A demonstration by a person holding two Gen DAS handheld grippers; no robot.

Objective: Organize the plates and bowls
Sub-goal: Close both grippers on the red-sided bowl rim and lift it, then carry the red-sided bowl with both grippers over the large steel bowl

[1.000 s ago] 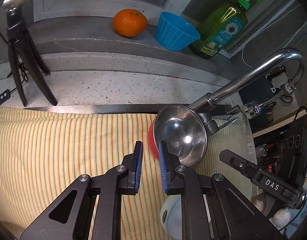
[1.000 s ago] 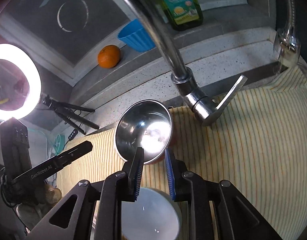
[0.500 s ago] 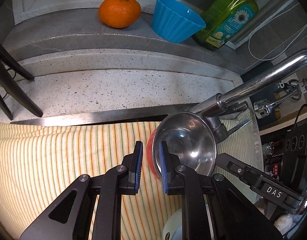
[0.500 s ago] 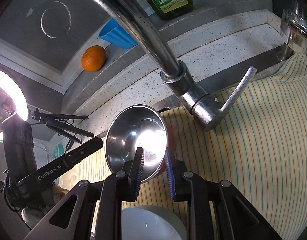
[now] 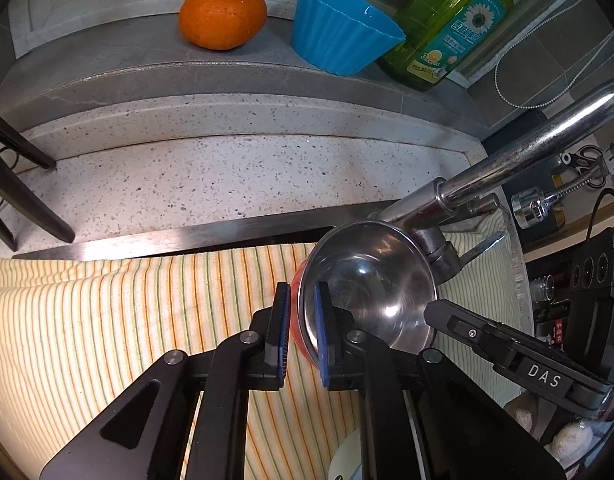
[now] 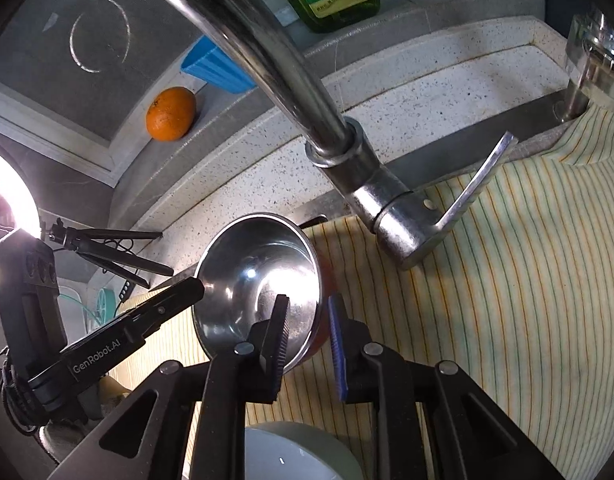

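A steel bowl [image 5: 371, 284] sits nested in a red bowl [image 5: 297, 320] on the striped cloth [image 5: 127, 312], just in front of the faucet base. My left gripper [image 5: 301, 330] straddles their left rim, one finger outside the red wall, one inside the steel bowl, jaws narrow. In the right wrist view the steel bowl [image 6: 255, 280] and red bowl [image 6: 325, 308] lie between the fingers of my right gripper [image 6: 309, 334], which straddles the right rim with a small gap. A white bowl [image 6: 291, 456] lies below the right gripper.
The chrome faucet [image 6: 347, 152] arches over the bowls, its lever [image 6: 479, 176] pointing right. On the ledge behind stand an orange [image 5: 223, 14], a blue fluted cup [image 5: 339, 32] and a green soap bottle [image 5: 451, 28]. A tripod leg [image 5: 23, 196] stands at the left.
Both grippers have moved forward toward the nested bowls. Their fingers now straddle the bowl rims, left one on the left rim and right one on the right rim.
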